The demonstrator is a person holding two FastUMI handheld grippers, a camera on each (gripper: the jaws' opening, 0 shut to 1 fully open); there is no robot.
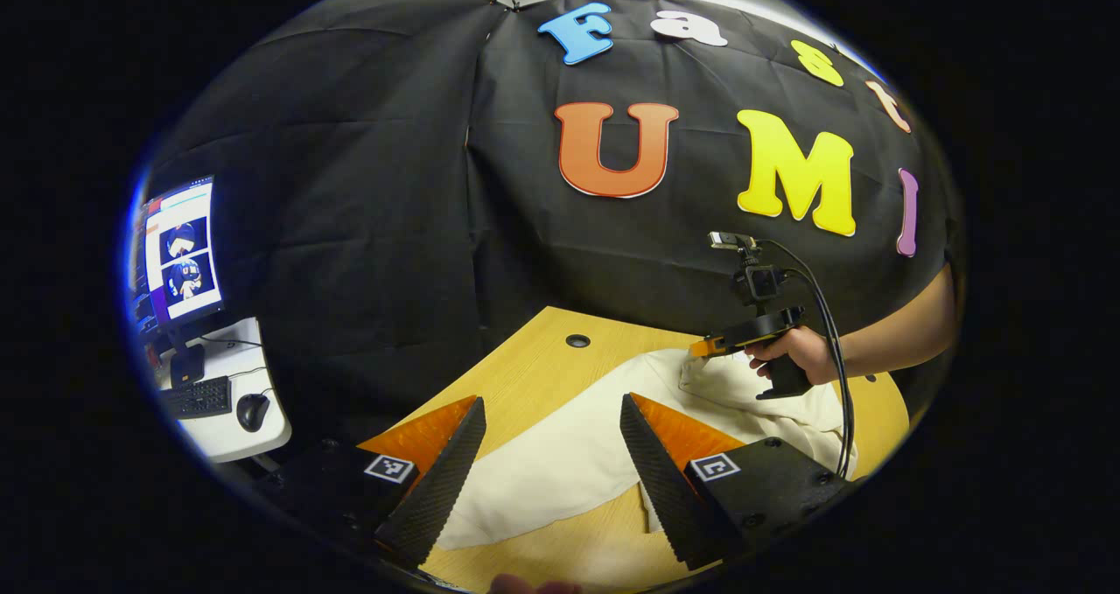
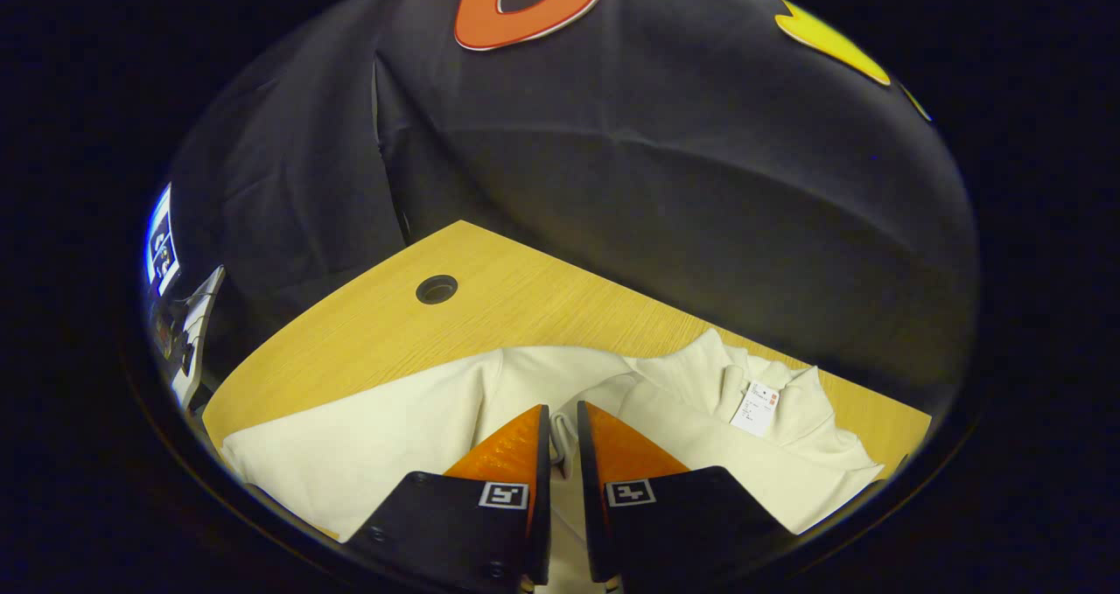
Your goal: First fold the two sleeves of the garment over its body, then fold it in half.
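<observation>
Two grippers differ: the right gripper (image 2: pixel 563 436) is pinched nearly closed on a fold of the cream garment (image 2: pixel 385 436) on the wooden table (image 2: pixel 367 331); the left gripper (image 1: pixel 553 441) gapes wide above it. Judging by this, a sleeve fold is in hand; next, carry it across the body.

Light wood-grain table (image 2: pixel 525 301) with round cable hole (image 2: pixel 436 289); cream long-sleeved garment (image 2: pixel 385 436) lies rumpled directly on it.
</observation>
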